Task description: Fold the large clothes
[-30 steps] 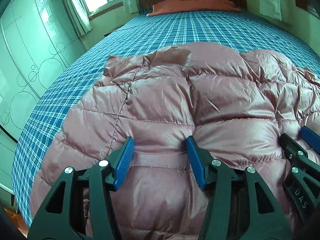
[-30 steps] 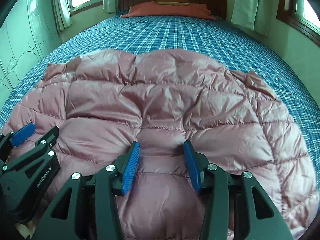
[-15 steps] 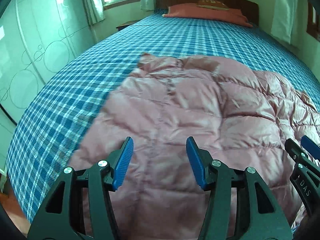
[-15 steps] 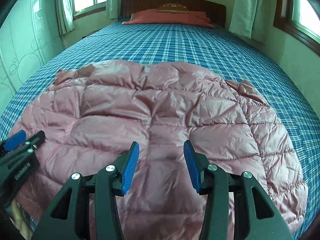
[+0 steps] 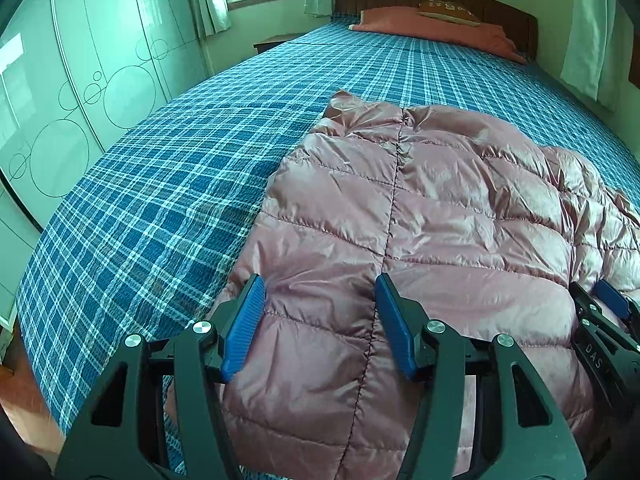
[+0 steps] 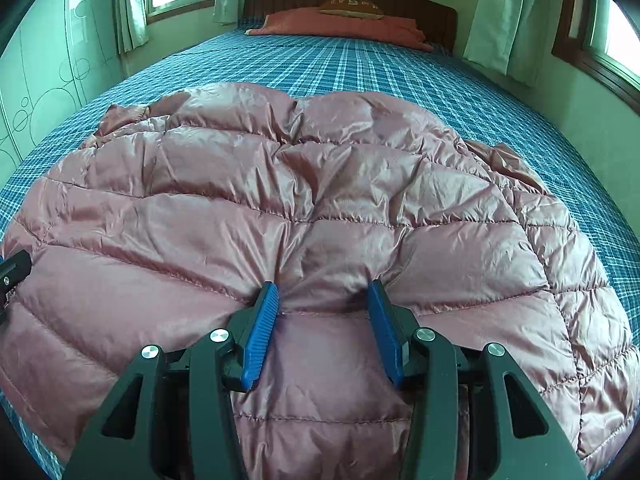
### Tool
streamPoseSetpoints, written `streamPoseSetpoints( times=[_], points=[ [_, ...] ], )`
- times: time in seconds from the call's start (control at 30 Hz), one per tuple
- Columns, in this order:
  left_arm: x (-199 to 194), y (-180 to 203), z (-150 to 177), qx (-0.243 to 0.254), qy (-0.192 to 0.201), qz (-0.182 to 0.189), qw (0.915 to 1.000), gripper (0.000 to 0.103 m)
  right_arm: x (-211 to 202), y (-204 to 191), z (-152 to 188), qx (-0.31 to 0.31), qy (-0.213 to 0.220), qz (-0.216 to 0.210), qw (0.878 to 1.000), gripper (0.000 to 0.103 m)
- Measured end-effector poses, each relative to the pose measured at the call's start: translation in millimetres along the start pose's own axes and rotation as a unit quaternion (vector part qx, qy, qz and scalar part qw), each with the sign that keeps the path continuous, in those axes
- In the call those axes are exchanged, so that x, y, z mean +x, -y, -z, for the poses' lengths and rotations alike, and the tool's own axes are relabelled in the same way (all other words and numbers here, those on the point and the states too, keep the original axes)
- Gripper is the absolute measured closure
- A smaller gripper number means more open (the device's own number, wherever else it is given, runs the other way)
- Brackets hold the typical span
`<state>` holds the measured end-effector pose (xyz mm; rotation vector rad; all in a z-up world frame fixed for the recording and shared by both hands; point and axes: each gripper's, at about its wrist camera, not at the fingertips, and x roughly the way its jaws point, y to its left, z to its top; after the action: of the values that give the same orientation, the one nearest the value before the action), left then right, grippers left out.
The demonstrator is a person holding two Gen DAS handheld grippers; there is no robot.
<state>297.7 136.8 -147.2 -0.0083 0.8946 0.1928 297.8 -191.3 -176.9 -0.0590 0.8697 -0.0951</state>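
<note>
pink and glossy, one quilted down jacket (image 5: 432,216) lies spread on the near half of one bed covered in a blue plaid sheet (image 5: 160,184). two grippers are over its near edge. the left gripper (image 5: 320,320) has its jaws spread, with puffy fabric between its two blue ribbed pads (image 5: 244,324). the right gripper (image 6: 324,324) also has its jaws spread, both pads pressing into the fabric. one salmon pillow (image 6: 340,26) with one brown cushion (image 6: 350,6) on it lies by the dark wooden headboard (image 6: 424,12).
</note>
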Motion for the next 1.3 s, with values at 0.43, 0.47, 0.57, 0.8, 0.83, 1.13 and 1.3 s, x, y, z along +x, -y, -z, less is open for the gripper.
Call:
streamPoseSetpoints(
  times=[0.43, 0.47, 0.57, 0.8, 0.83, 1.13, 1.3],
  points=[
    [-16, -39, 4, -0.036, -0.005, -0.021, 0.9991, 0.039, -3, -3, 4, 0.001, 0.007, 0.001, 1.000, 0.055],
    [-16, -45, 5, -0.045, -0.010, -0.015, 0.9988, 0.038, -3, -3, 5, 0.001, 0.007, 0.001, 1.000, 0.055],
    [-15, -62, 10, -0.072, -0.026, 0.018, 0.9969, 0.034, -3, -3, 5, 0.001, 0.007, 0.001, 1.000, 0.055],
    [5, -83, 21, -0.155, -0.075, 0.132, 0.9763, 0.031, -4, -4, 4, 0.001, 0.007, 0.001, 1.000, 0.055],
    [9, -82, 20, -0.162, -0.079, 0.142, 0.9732, 0.031, -4, -3, 4, 0.002, 0.008, 0.001, 1.000, 0.055],
    [44, -81, 13, -0.184, -0.113, 0.231, 0.9486, 0.028, -6, -4, 3, 0.002, 0.008, 0.001, 1.000, 0.055],
    [57, -77, 11, -0.196, -0.112, 0.240, 0.9441, 0.028, -7, -5, 2, 0.001, 0.009, 0.003, 1.000, 0.055]
  ],
)
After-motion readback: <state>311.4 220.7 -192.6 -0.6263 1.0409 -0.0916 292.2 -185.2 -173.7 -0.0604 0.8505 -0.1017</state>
